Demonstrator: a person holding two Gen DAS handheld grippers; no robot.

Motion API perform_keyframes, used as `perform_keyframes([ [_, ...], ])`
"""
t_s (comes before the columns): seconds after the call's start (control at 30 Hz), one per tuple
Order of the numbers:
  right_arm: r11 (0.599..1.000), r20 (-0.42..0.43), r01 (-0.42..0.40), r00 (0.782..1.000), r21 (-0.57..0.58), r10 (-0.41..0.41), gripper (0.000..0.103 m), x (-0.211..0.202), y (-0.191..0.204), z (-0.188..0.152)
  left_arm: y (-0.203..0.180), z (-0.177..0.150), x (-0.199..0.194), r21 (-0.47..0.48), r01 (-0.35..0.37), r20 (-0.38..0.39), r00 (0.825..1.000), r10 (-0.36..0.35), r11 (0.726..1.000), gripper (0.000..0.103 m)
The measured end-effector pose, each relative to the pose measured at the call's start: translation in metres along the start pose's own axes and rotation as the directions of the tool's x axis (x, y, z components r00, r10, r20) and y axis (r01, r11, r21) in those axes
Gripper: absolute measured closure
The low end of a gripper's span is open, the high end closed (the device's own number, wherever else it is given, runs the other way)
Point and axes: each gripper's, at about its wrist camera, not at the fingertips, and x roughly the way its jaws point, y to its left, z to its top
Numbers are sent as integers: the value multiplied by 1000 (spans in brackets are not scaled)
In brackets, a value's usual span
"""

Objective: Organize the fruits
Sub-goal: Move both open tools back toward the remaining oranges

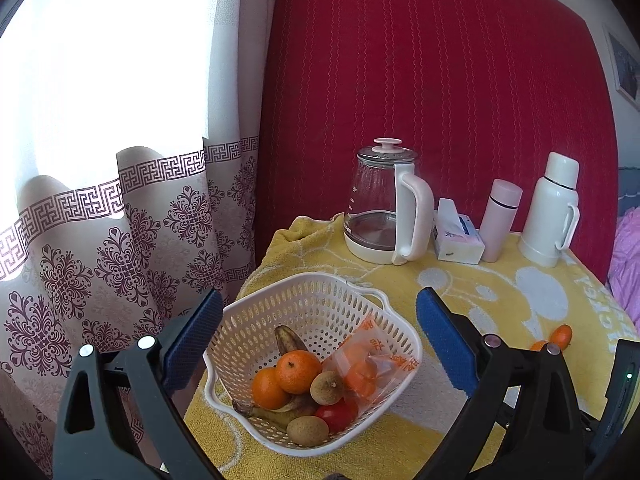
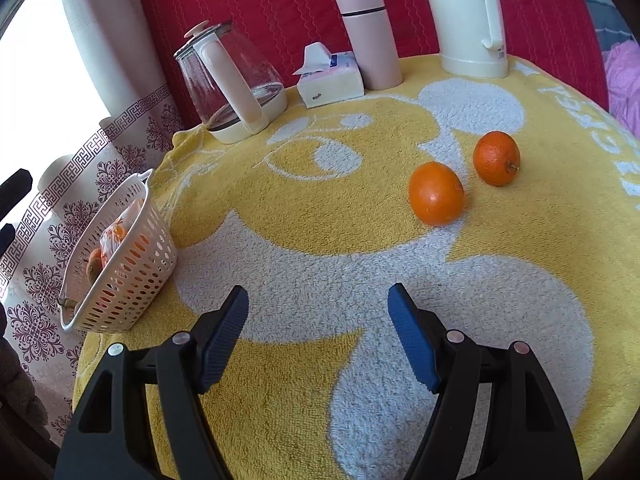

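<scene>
A white perforated basket (image 1: 320,304) sits at the table's left edge, holding two oranges (image 1: 296,372), bananas (image 1: 288,338), kiwis (image 1: 308,430), a red fruit (image 1: 336,416) and a bag of oranges (image 1: 368,364). My left gripper (image 1: 320,312) hangs open above the basket with nothing between its fingers. The right wrist view shows the basket (image 2: 132,280) at the left and two loose oranges (image 2: 436,194) (image 2: 497,158) on the yellow towel. My right gripper (image 2: 318,304) is open and empty, well short of those oranges. One loose orange (image 1: 560,336) also shows past the left gripper's right finger.
A glass kettle (image 1: 384,208), tissue pack (image 1: 458,238), pink flask (image 1: 500,220) and white thermos (image 1: 554,210) line the table's far edge against a red quilted backdrop. A patterned curtain (image 1: 120,240) hangs beyond the left edge. Pink fabric (image 2: 624,80) lies at the right.
</scene>
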Motion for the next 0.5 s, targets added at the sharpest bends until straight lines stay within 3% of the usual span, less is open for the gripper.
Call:
perform_keyframes([
  [0.5,967,83,42,994,251,-64,31,-30,-100,38,-42,-14,4,110,42,-20,999,-40,993,4],
])
